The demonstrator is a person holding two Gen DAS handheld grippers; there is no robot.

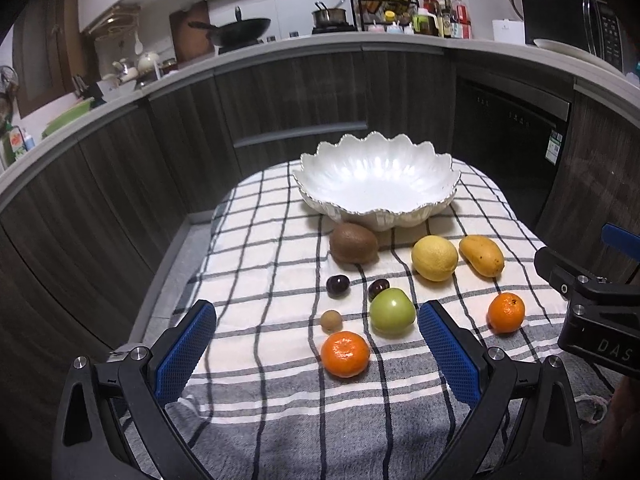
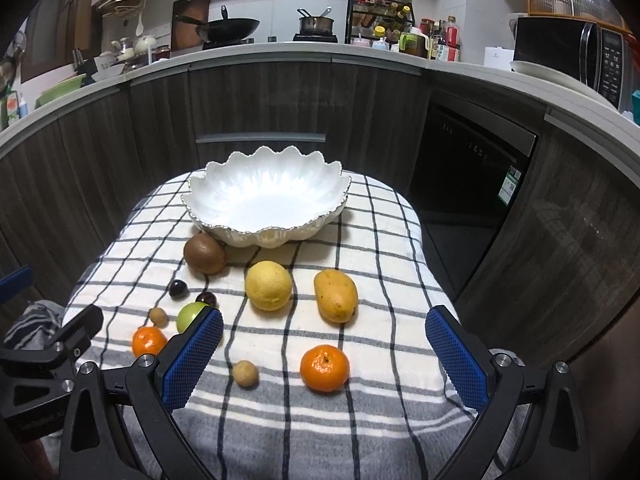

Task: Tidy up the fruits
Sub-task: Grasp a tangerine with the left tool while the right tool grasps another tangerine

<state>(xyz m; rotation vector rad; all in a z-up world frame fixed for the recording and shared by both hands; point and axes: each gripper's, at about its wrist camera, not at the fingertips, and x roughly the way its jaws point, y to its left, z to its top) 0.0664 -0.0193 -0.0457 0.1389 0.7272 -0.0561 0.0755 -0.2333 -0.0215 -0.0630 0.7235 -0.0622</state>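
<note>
We hold both claws wide apart, nothing between pads: left gripper, right gripper. Right claw's left pad hides part of green apple. Fruit loose on checked cloth: near orange, small brown fruit, lemon, mango, kiwi. White scalloped bowl behind, empty. Kitchen cabinets beyond; counter clutter hard to make out.

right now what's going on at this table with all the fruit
A person holds a tool in each hand over a checked cloth, both open and empty: the left tool and the right tool. Nothing has been sorted yet: the white scalloped bowl is empty, and the kiwi, lemon, mango and mandarins lie loose before it.
</note>
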